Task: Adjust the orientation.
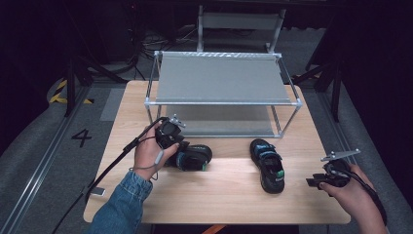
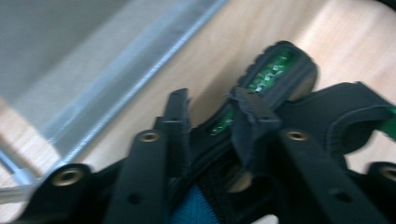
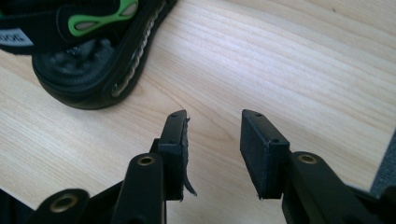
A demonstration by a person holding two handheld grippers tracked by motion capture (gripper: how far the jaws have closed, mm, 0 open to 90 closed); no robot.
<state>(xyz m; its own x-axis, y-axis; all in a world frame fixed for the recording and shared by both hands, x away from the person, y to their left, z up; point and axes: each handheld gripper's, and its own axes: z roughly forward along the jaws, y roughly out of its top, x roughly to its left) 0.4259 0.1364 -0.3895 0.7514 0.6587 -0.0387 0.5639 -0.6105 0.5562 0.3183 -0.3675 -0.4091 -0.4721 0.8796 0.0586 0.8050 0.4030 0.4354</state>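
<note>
Left tool (image 2: pixel 210 116) spread astride sandal (image 2: pixel 280 70); right tool (image 3: pixel 212 140) spread, empty.

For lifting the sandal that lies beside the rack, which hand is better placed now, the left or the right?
The left. The left gripper is already at that left sandal, its jaws astride the sandal's edge, though open. The right gripper is near the table's right edge with nothing between its jaws, closer to the other sandal.
</note>
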